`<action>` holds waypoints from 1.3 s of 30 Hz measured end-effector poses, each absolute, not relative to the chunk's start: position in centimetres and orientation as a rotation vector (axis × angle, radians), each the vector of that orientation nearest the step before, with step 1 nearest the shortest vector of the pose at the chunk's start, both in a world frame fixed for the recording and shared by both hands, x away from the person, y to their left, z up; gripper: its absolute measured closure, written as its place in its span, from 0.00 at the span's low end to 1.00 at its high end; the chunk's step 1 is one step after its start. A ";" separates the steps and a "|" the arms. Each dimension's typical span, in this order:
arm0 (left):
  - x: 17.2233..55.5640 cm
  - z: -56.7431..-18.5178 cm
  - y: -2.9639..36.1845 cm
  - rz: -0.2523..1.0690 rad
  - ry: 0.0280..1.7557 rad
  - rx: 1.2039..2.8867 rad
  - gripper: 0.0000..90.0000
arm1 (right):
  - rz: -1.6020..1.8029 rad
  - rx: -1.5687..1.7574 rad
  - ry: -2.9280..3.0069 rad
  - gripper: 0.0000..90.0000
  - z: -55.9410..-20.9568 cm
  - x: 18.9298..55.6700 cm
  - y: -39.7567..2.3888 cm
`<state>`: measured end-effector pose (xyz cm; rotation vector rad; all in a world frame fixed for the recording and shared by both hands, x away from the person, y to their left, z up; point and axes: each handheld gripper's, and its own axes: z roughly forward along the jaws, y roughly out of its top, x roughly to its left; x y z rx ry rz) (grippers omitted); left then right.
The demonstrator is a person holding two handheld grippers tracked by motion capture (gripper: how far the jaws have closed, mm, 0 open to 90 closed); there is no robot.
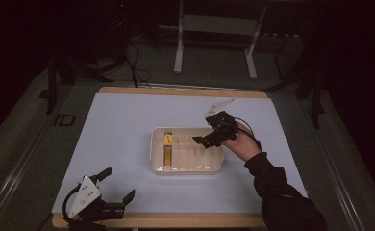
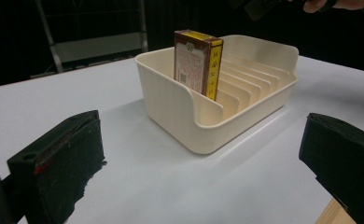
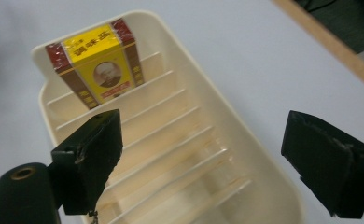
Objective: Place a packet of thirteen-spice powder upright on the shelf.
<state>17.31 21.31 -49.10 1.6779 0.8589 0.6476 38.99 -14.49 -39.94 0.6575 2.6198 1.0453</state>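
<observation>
A small box, printed in yellow and dark red with a portrait on its face, was seen standing on edge in the leftmost slot of a cream rack. The carton looked like thin glossy card, flat and rectangular; in the left gripper view the box rose well above the rack's low rounded wall. The rack was a smooth moulded plastic tray with rounded corners, divided by thin parallel ribs into narrow slots, and the other slots were seen to be vacant. It lay near the middle of a matt white table top edged in pale wood.

The right gripper was held over the right part of the rack, a little above it, its black jaws spread wide with nothing between them; in the right gripper view the box stood apart from both jaws. The left gripper lay at the near left corner of the table, well apart from the rack, its jaws likewise parted and unloaded.

The step in hand was judged to be the release after slotting: the box appeared placed and let go. The next move was judged to call for the right gripper to be lifted clear without a rib or the upright carton being knocked.
</observation>
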 end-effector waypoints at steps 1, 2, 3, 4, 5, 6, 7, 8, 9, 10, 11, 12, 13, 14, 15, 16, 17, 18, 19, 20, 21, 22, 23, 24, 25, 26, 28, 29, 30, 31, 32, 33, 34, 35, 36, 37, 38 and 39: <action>17.3 -49.1 21.3 0.647 0.859 1.677 0.00 | 1.067 0.666 2.597 0.14 -39.9 38.9 -14.8; 17.3 -49.1 21.3 0.646 0.859 1.677 0.00 | 1.077 0.679 2.578 0.14 -39.9 38.7 -15.0; 17.3 -49.1 21.3 0.646 0.859 1.677 0.00 | 1.076 0.676 2.554 0.14 -39.8 38.6 -15.2; 17.3 -49.1 21.3 0.646 0.859 1.678 0.00 | 1.074 0.678 2.538 0.14 -39.8 38.4 -15.4; 17.3 -49.1 21.3 0.647 0.858 1.678 0.00 | 1.083 0.692 2.536 0.14 -39.8 38.3 -15.5; 17.3 -49.1 21.3 0.646 0.859 1.675 0.00 | 1.084 0.691 2.530 0.14 -39.9 38.1 -15.7; 17.3 -49.1 21.3 0.645 0.860 1.675 0.00 | 1.078 0.700 2.524 0.14 -39.9 38.0 -15.8; 17.3 -49.1 21.3 0.646 0.862 1.675 0.00 | 1.073 0.698 2.526 0.14 -40.0 37.9 -16.0; 17.3 -49.1 21.3 0.645 0.864 1.675 0.00 | 1.066 0.693 2.523 0.14 -40.0 37.8 -16.2; 17.3 -49.1 21.3 0.646 0.865 1.675 0.00 | 1.054 0.697 2.512 0.14 -40.1 37.7 -16.4; 17.3 -49.1 21.4 0.646 0.865 1.674 0.00 | 1.049 0.701 2.498 0.14 -40.2 37.6 -16.6; 17.3 -49.1 21.4 0.645 0.866 1.673 0.00 | 1.053 0.703 2.490 0.14 -40.3 37.5 -16.8; 17.3 -49.1 21.4 0.646 0.867 1.672 0.00 | 1.061 0.715 2.480 0.14 -40.4 37.4 -17.1; 17.3 -49.1 21.4 0.646 0.866 1.672 0.00 | 1.071 0.721 2.462 0.14 -40.4 37.2 -17.5; 17.3 -49.1 21.3 0.647 0.867 1.672 0.00 | 1.083 0.732 2.450 0.14 -40.4 37.1 -17.8; 17.3 -49.1 21.3 0.646 0.867 1.672 0.00 | 1.096 0.741 2.434 0.14 -40.5 36.9 -18.1; 17.3 -49.1 21.3 0.647 0.866 1.672 0.00 | 1.101 0.746 2.418 0.14 -40.5 36.8 -18.4; 17.3 -49.1 21.3 0.647 0.867 1.672 0.00 | 1.105 0.756 2.408 0.14 -40.5 36.6 -18.6; 17.3 -49.1 21.3 0.646 0.867 1.672 0.00 | 1.115 0.770 2.405 0.14 -40.6 36.5 -18.9; 17.3 -49.1 21.3 0.646 0.866 1.672 0.00 | 1.122 0.781 2.399 0.15 -40.7 36.5 -19.2; 17.3 -49.1 21.3 0.646 0.866 1.672 0.00 | 1.120 0.798 2.393 0.15 -40.8 36.3 -19.5; 17.3 -49.1 21.3 0.646 0.867 1.672 0.00 | 1.115 0.803 2.389 0.15 -40.9 36.2 -19.7; 17.3 -49.1 21.3 0.646 0.867 1.671 0.00 | 1.120 0.806 2.380 0.15 -41.0 36.1 -20.0; 17.3 -49.1 21.3 0.647 0.867 1.671 0.00 | 1.119 0.809 2.377 0.15 -41.1 35.9 -20.2; 17.3 -49.1 21.3 0.646 0.867 1.671 0.00 | 1.109 0.809 2.374 0.15 -41.2 35.8 -20.4; 17.3 -49.1 21.3 0.646 0.867 1.671 0.00 | 1.105 0.803 2.360 0.15 -41.2 35.7 -20.6; 17.3 -49.1 21.3 0.646 0.868 1.670 0.00 | 1.120 0.809 2.341 0.15 -41.3 35.3 -21.1; 17.3 -49.1 21.3 0.645 0.868 1.670 0.00 | 1.130 0.817 2.324 0.15 -41.2 35.1 -21.3; 17.3 -49.1 21.3 0.645 0.866 1.670 0.00 | 1.143 0.825 2.303 0.15 -41.2 34.9 -21.6; 17.3 -49.1 21.3 0.646 0.866 1.670 0.00 | 1.158 0.832 2.287 0.15 -41.2 34.7 -21.9; 17.3 -49.1 21.3 0.646 0.866 1.671 0.00 | 1.171 0.842 2.274 0.15 -41.1 34.5 -22.2; 17.3 -49.1 21.3 0.646 0.865 1.672 0.00 | 1.181 0.846 2.257 0.15 -41.2 34.3 -22.4; 17.3 -49.1 21.3 0.646 0.865 1.672 0.00 | 1.181 0.846 2.257 0.15 -41.2 34.3 -22.4; 17.3 -49.1 21.3 0.646 0.864 1.671 0.00 | 1.194 0.863 2.240 0.15 -41.3 33.9 -22.9; 17.3 -49.1 21.3 0.647 0.863 1.672 0.00 | 1.197 0.872 2.232 0.15 -41.5 33.7 -23.1; 17.2 -49.1 21.3 0.647 0.863 1.671 0.00 | 1.196 0.877 2.221 0.15 -41.6 33.5 -23.3; 17.2 -49.1 21.3 0.647 0.863 1.670 0.00 | 1.194 0.883 2.206 0.15 -41.8 33.3 -23.5; 17.2 -49.1 21.3 0.647 0.863 1.669 0.00 | 1.197 0.891 2.197 0.15 -41.9 33.1 -23.7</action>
